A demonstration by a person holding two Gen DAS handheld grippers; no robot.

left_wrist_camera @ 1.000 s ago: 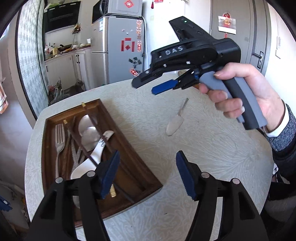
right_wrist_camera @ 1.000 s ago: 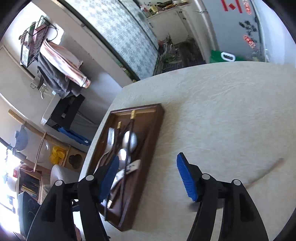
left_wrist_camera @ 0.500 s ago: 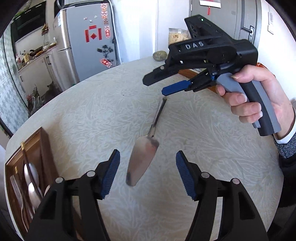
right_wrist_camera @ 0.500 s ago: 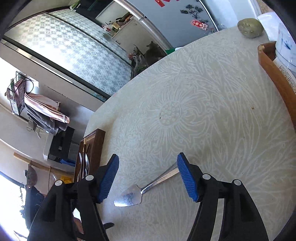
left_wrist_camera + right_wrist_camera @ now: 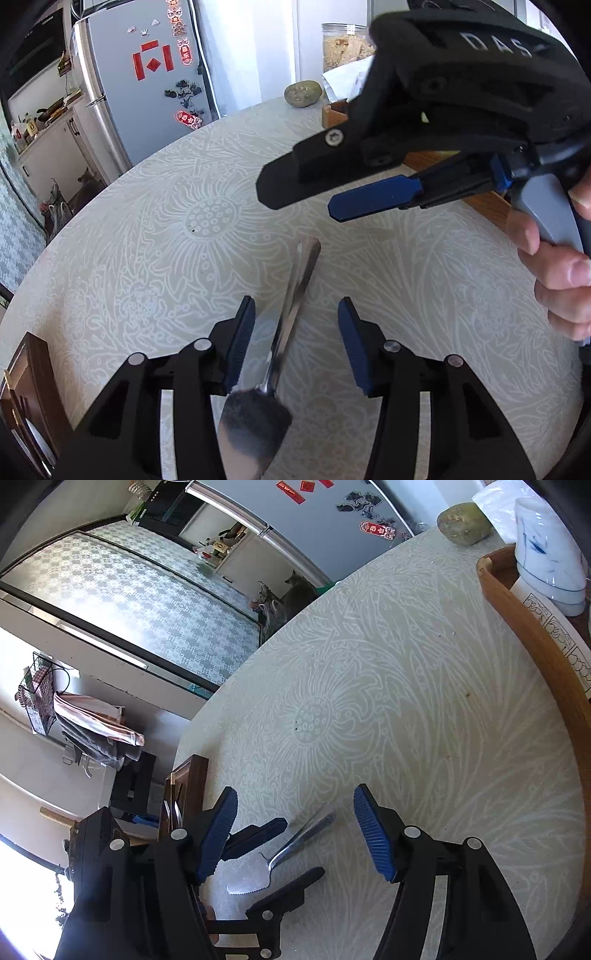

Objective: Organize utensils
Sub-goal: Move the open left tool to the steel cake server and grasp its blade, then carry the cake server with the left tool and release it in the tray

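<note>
- Blue-padded left tool (image 5: 295, 343) has its fingers apart, straddling the handle of the cake server (image 5: 288, 332), which lies flat on the desk (image 5: 166, 258).
- Right tool (image 5: 291, 834) is spread too, empty, above the server's handle end.
- Dark wooden utensil tray (image 5: 184, 790) sits at the desk's edge holding cutlery; pieces unclear.
- Lighter wooden tray (image 5: 546, 657) carries a white cup (image 5: 550, 550).

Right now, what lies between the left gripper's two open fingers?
The cake server: its handle runs up between the left gripper's fingers, untouched, flat on the table. The left wrist view shows this best.
</note>
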